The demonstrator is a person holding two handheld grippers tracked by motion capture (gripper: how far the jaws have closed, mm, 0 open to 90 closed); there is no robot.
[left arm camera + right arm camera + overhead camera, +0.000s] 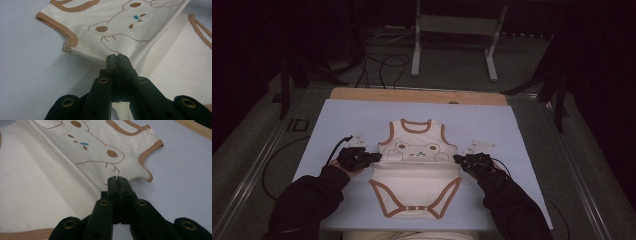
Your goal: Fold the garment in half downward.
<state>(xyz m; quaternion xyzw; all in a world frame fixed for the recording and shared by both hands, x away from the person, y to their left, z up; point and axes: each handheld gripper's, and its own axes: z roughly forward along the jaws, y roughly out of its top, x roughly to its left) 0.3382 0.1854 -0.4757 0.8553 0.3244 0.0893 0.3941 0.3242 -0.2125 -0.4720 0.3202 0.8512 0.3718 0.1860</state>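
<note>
Cloth, soft and cream-colored, lies flat in the middle of our surface (362,112). It is a baby bodysuit (416,172) with no sleeves. Brown bands run around its neck hole, its arm holes and its leg holes. A little bear face is drawn on the chest in thin brown lines, with brown ears and a small blue nose. Tiny snaps sit along the bottom edge, close to us.

The top half of the bodysuit is folded along a line across its middle, so the bear part lies over the plain part.

Our left gripper (376,157) pinches the left side of the bodysuit, right at the fold. In the left gripper view its black jaws are squeezed tight together with the edge of the cloth caught between the tips. Our right gripper (458,159) does the same on the right side. In the right gripper view its jaws are shut tight on the cloth just below the brown arm band. The jaws are hard and dark, with small brass rings on them.

The surface is a smooth, pale blue sheet, with a strip of bare wood (417,95) at its far edge. Two small white tags (358,139) (479,147) lie on the sheet, one near each gripper. Black cables (382,67) curl on the grey floor past the surface, by the legs of a white metal stand (454,40). Nothing lies on the bodysuit.
</note>
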